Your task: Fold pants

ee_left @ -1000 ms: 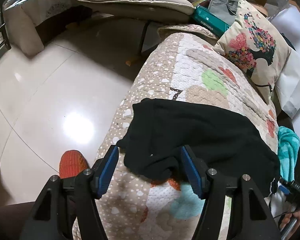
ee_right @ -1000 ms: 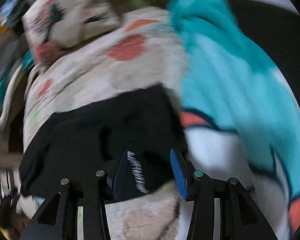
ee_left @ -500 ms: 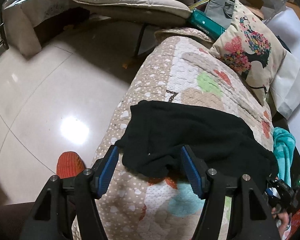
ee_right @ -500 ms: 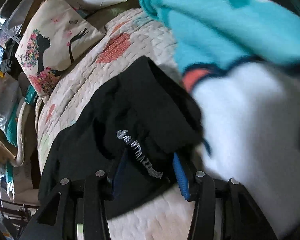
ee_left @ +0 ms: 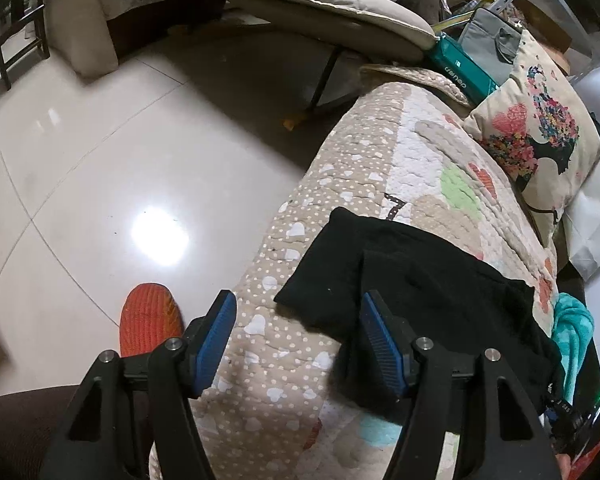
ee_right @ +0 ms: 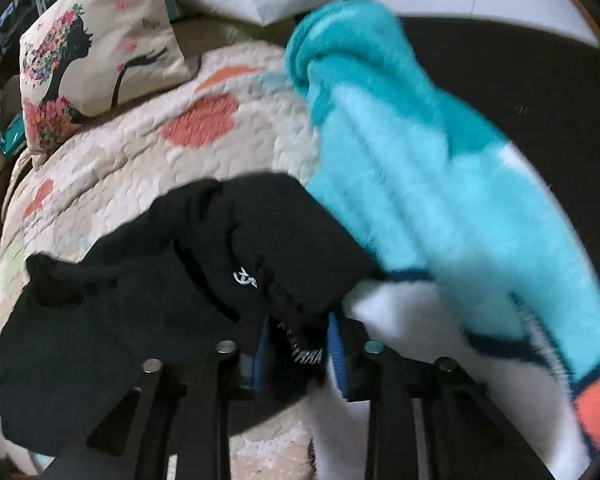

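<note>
The black pants (ee_left: 412,280) lie bunched across a quilted sofa cover (ee_left: 364,168). My left gripper (ee_left: 296,340) is open, its blue pads just short of the pants' near left edge, over the cover. In the right wrist view my right gripper (ee_right: 300,344) is shut on the waistband end of the pants (ee_right: 204,280), whose white lettering shows between the jaws. The pants hang in folds from that grip.
A teal, white and orange fleece blanket (ee_right: 440,200) lies beside the pants on the right. A printed cushion (ee_left: 540,152) leans at the back. The tiled floor (ee_left: 100,160) drops off to the left, with an orange slipper (ee_left: 148,320) on it.
My right gripper has closed on the waistband end and drawn it back. The pants' left edge has slid right, away from my left gripper, which stays open.
</note>
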`<action>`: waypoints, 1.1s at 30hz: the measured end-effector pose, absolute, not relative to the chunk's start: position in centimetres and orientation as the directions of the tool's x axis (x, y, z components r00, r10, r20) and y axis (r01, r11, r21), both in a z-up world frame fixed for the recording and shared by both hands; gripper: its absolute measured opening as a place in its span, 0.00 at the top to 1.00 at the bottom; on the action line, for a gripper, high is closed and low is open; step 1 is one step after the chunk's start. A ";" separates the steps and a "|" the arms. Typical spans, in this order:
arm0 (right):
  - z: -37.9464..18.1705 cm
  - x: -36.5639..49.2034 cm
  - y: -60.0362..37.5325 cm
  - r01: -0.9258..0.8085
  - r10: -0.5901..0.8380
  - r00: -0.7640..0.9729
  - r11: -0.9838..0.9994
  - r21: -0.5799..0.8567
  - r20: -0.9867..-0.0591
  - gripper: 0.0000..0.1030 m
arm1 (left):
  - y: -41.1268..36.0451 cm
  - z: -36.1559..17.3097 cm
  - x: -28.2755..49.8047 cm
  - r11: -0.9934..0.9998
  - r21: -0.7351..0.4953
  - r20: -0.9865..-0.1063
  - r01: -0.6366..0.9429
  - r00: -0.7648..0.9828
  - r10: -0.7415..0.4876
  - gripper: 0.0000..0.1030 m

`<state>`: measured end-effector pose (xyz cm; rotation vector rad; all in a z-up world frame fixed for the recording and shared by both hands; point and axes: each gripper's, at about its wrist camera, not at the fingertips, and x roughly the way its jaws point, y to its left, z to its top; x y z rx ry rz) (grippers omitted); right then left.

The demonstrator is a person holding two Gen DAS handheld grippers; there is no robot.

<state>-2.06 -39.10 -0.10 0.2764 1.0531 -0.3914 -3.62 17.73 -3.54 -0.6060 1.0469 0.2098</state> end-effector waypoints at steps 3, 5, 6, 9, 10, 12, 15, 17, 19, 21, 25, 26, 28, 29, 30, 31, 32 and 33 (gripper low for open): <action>0.2 -2.9 -39.7 0.456 -0.141 0.466 0.884 0.101 -0.874 0.56 | 17.9 -3.8 -3.6 0.814 -0.371 -0.862 -0.447 0.491 -0.123 0.38; 1.1 -3.7 -40.0 0.482 -0.138 0.484 0.866 0.132 -0.864 0.55 | 18.1 -3.9 -3.6 0.806 -0.379 -0.862 -0.454 0.491 -0.129 0.38; 1.9 -4.3 -40.0 0.496 -0.155 0.497 0.858 0.133 -0.854 0.54 | 18.4 -4.0 -3.7 0.798 -0.388 -0.860 -0.461 0.493 -0.133 0.38; 5.1 -6.0 -38.7 0.494 -0.254 0.566 0.866 0.076 -0.784 0.53 | 18.8 -4.0 -3.8 0.782 -0.409 -0.853 -0.470 0.502 -0.144 0.38; 5.9 -6.2 -37.8 0.470 -0.260 0.591 0.880 0.065 -0.764 0.53 | 18.8 -4.0 -3.9 0.782 -0.416 -0.849 -0.465 0.506 -0.151 0.38; 7.1 -5.6 -35.3 0.372 -0.192 0.649 0.924 0.087 -0.736 0.53 | 18.1 -4.0 -3.7 0.795 -0.428 -0.840 -0.429 0.515 -0.174 0.38; 7.0 -3.2 -31.2 0.159 0.035 0.667 0.969 0.188 -0.744 0.53 | 16.4 -4.0 -3.4 0.833 -0.412 -0.836 -0.370 0.517 -0.183 0.38; 6.5 -1.2 -27.6 0.002 0.181 0.637 0.972 0.236 -0.749 0.53 | 15.1 -4.2 -3.2 0.865 -0.372 -0.849 -0.336 0.501 -0.171 0.38; 5.9 1.0 -22.7 -0.165 0.293 0.577 0.956 0.242 -0.762 0.53 | 14.6 -4.7 -3.2 0.876 -0.345 -0.864 -0.338 0.478 -0.156 0.38; 5.0 3.0 -17.0 -0.342 0.385 0.478 0.909 0.237 -0.789 0.53 | 14.4 -5.8 -3.4 0.870 -0.341 -0.883 -0.357 0.440 -0.166 0.38; 3.3 5.2 -6.1 -0.606 0.464 0.288 0.766 0.216 -0.838 0.53 | 15.0 -7.5 -4.0 0.823 -0.400 -0.883 -0.402 0.408 -0.229 0.38; 2.5 5.6 -2.8 -0.664 0.458 0.248 0.722 0.194 -0.854 0.53 | 15.2 -7.6 -4.0 0.818 -0.407 -0.881 -0.406 0.410 -0.235 0.38; 1.2 5.9 0.8 -0.726 0.431 0.212 0.670 0.154 -0.877 0.53 | 15.2 -7.6 -4.0 0.818 -0.408 -0.880 -0.405 0.414 -0.234 0.38; 0.3 5.9 2.3 -0.751 0.416 0.192 0.646 0.140 -0.889 0.53 | 15.1 -7.7 -4.0 0.820 -0.404 -0.881 -0.404 0.412 -0.231 0.38; -0.7 6.0 3.9 -0.777 0.391 0.172 0.618 0.119 -0.904 0.53 | 14.9 -7.7 -4.0 0.823 -0.402 -0.883 -0.402 0.407 -0.232 0.40; -1.4 6.0 4.7 -0.793 0.375 0.166 0.600 0.103 -0.912 0.53 | 14.8 -7.8 -3.8 0.822 -0.408 -0.882 -0.397 0.404 -0.243 0.50; -2.2 5.8 5.7 -0.814 0.350 0.161 0.576 0.076 -0.923 0.54 | 14.6 -7.8 -3.7 0.820 -0.421 -0.878 -0.387 0.402 -0.261 0.61; -2.8 5.7 6.2 -0.827 0.332 0.160 0.560 0.057 -0.930 0.60 | 14.5 -7.7 -3.5 0.824 -0.426 -0.874 -0.374 0.405 -0.268 0.66</action>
